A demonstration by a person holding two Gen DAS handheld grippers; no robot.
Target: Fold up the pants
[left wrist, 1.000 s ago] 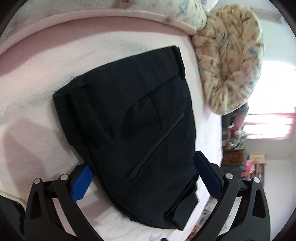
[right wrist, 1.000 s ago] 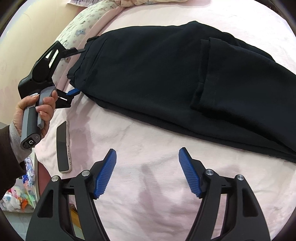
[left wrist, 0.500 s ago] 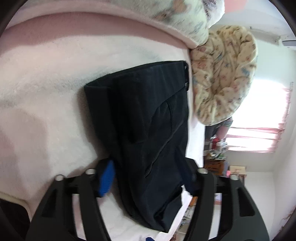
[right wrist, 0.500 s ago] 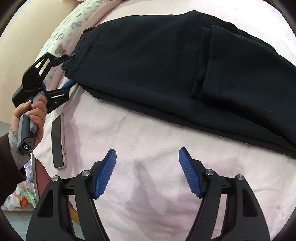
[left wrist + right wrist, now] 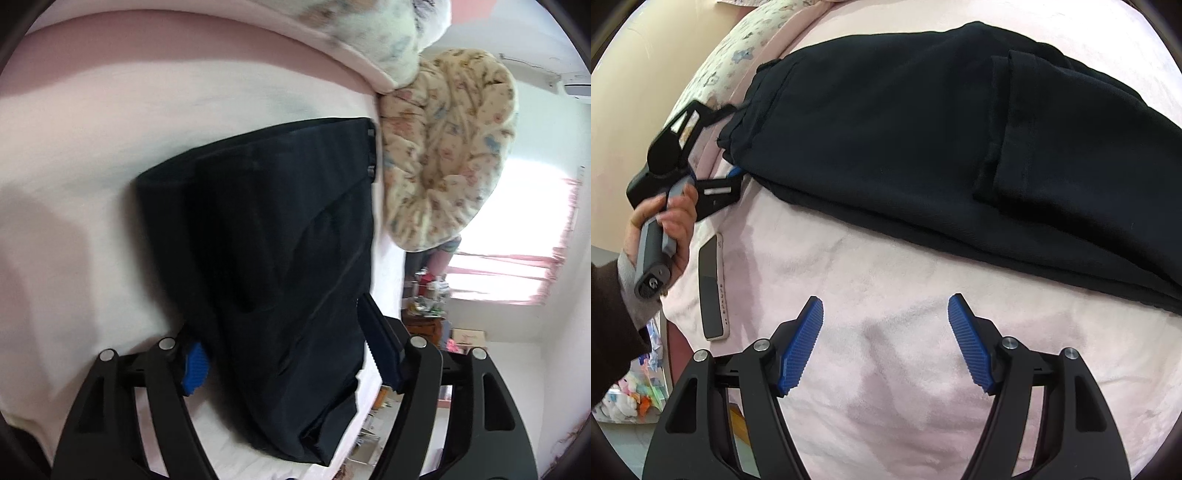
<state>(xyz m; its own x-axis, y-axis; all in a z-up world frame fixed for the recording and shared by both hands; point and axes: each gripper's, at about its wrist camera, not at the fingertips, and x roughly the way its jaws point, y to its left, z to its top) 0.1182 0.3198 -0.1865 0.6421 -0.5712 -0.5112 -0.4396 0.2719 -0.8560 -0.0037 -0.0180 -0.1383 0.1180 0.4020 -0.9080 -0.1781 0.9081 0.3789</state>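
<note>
Black pants (image 5: 923, 140) lie folded lengthwise on a pink blanket (image 5: 886, 387), waistband toward the left gripper. In the left wrist view the pants (image 5: 277, 240) fill the middle, and my left gripper (image 5: 284, 354) stands open with its blue pads on either side of the near waist end; cloth covers part of the left pad (image 5: 195, 367). The left gripper also shows in the right wrist view (image 5: 727, 162), at the pants' edge. My right gripper (image 5: 886, 343) is open and empty over bare blanket, in front of the pants.
A phone (image 5: 713, 288) lies on the blanket near the bed's left edge, below the left hand. A floral quilt roll (image 5: 450, 147) and pillow (image 5: 369, 33) sit beside the pants. Beyond the bed edge are cluttered shelves and a bright window (image 5: 517, 229).
My left gripper has pushed in around the pants' waist end and its jaws have narrowed. The right gripper has barely moved.
</note>
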